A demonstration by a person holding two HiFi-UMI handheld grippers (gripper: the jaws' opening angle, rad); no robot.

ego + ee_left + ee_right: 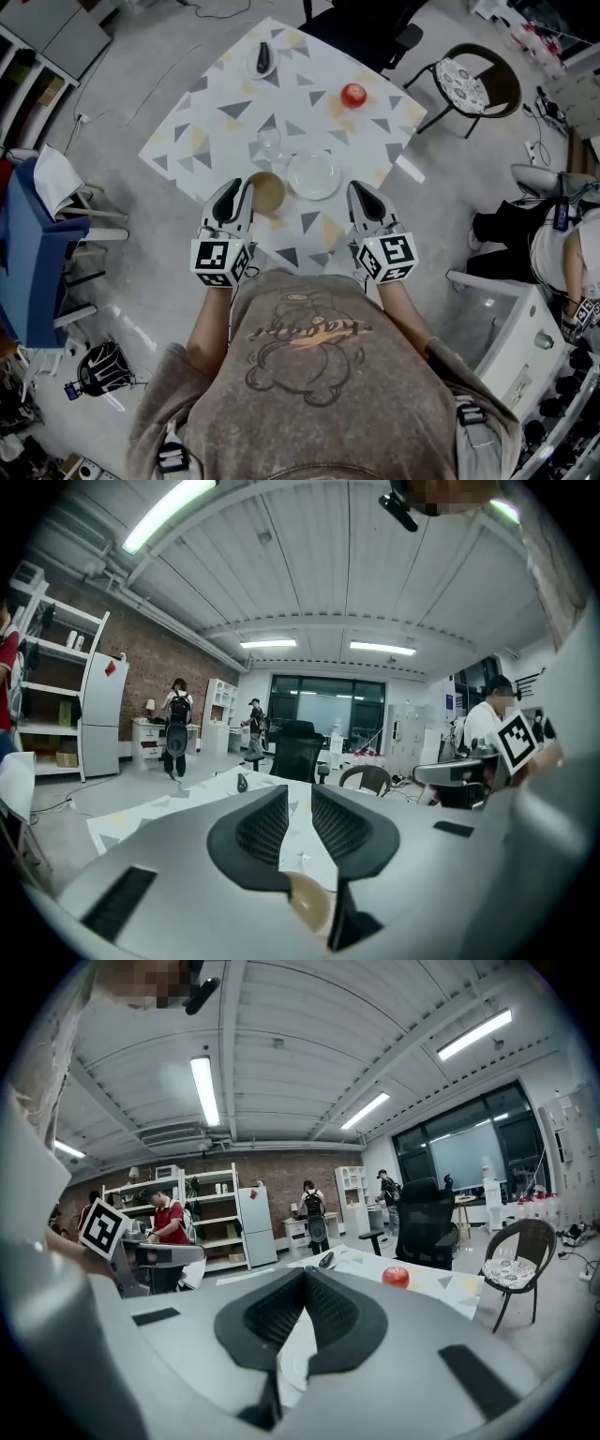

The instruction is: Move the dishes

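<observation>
A brown bowl [267, 191] and a white plate [314, 174] sit side by side near the front edge of the triangle-patterned table [216, 122]. A clear glass [270, 142] stands just behind them. My left gripper [244, 187] hovers at the bowl's left rim, its jaws a narrow gap apart with nothing between them. In the left gripper view that gripper [300, 794] looks level across the table, with the bowl [309, 902] showing below the jaws. My right gripper [356, 189] hangs off the plate's right side. Its tips meet [305, 1274], and the plate [295, 1354] shows beneath.
A red apple [353, 94] lies at the table's far right and a dark dish [262, 61] at the far end. A wicker chair [473, 82] stands to the right, a black office chair [295, 750] beyond the table. People stand at shelves in the background.
</observation>
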